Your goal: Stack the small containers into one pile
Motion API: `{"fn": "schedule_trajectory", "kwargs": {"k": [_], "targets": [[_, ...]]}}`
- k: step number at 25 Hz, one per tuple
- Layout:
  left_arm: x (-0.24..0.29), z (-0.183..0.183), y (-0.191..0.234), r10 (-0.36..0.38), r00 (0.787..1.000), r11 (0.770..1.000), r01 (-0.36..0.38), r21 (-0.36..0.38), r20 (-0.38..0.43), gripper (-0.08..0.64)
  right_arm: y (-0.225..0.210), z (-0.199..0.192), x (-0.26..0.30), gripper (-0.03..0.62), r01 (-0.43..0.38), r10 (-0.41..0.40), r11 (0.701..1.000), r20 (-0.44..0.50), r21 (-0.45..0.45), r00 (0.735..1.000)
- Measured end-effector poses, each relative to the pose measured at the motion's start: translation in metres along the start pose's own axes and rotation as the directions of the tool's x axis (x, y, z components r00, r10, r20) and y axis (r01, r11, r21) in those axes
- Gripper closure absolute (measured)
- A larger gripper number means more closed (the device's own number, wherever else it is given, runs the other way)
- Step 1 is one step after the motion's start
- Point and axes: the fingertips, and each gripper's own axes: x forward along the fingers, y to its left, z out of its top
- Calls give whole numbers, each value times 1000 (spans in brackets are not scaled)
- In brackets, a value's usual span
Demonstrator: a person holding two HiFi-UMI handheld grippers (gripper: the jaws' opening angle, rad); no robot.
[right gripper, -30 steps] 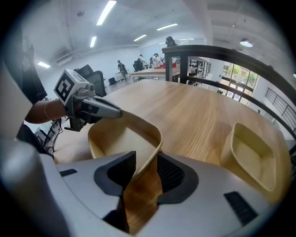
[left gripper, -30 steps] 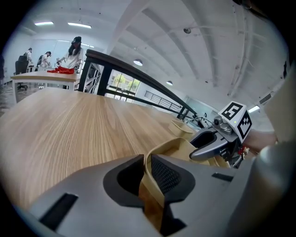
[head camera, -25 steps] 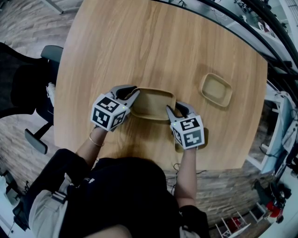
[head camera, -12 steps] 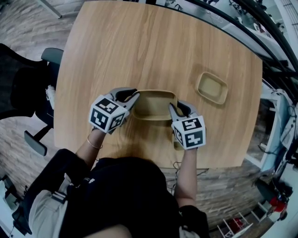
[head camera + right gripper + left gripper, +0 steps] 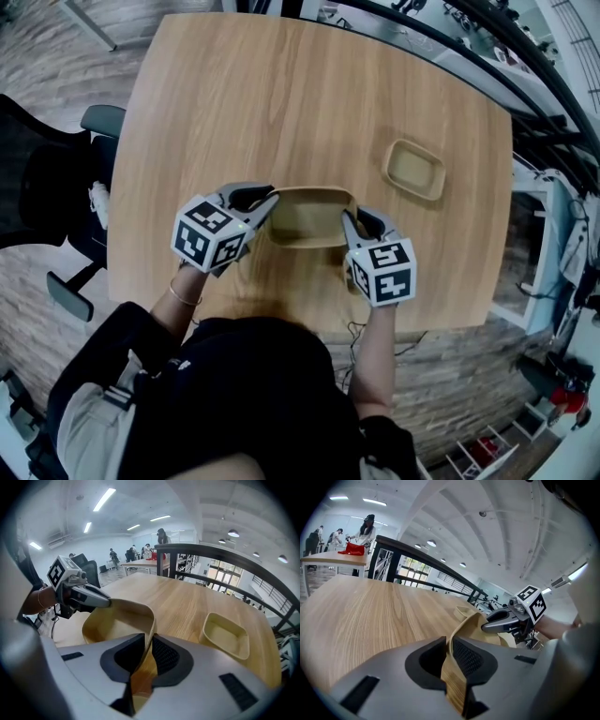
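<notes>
Nearest the camera, the person (image 5: 244, 394) in a dark top is leaning over the near edge of the table (image 5: 281, 94), with both arms reaching forward. The left gripper (image 5: 266, 199) is clenching the left end wall of the larger container (image 5: 309, 217), and its own view is showing the tan wall pinched between the dark ribbed pads. The right gripper (image 5: 348, 221) has just been closing its jaws, and its pads are now pressing on the right end wall of that same container, so the container is hanging between the two tools over the near middle of the table. A shadow is lying under it, but I cannot tell whether its base is touching the wood. The table top is showing light wood grain running lengthwise, with rounded corners and nothing else near the grippers. The smaller container (image 5: 413, 170) is sitting upright and empty on the table, well apart, beyond and to the right of the larger one. A dark office chair (image 5: 66, 178) is standing at the table's left on a grey plank floor (image 5: 47, 47). A black railing (image 5: 225, 555) is running past the far edge. Further off, strip ceiling lights (image 5: 105, 498) are glowing, and people (image 5: 161, 536) are standing at a far table (image 5: 328, 557) that is carrying a red item (image 5: 351, 549).
</notes>
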Motion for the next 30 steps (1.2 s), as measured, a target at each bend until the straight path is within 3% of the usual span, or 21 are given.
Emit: {"fn": "schedule_trajectory", "kwargs": {"k": [13,18,30], "targets": [[5,-4,-54,-57,998,994,58,90,-16,506,-5,-33,-47,535,47,-49,997,35,61,998],[6,-7,-70,-33,999,996,34,82,-13,506,-9,-39,-60,535,28,-30,999,40,38,999],[-9,-18,-97,98,995,995,-98,13,31,506,-12,-30,-76,535,-78,84,988,41,-131,996]]}}
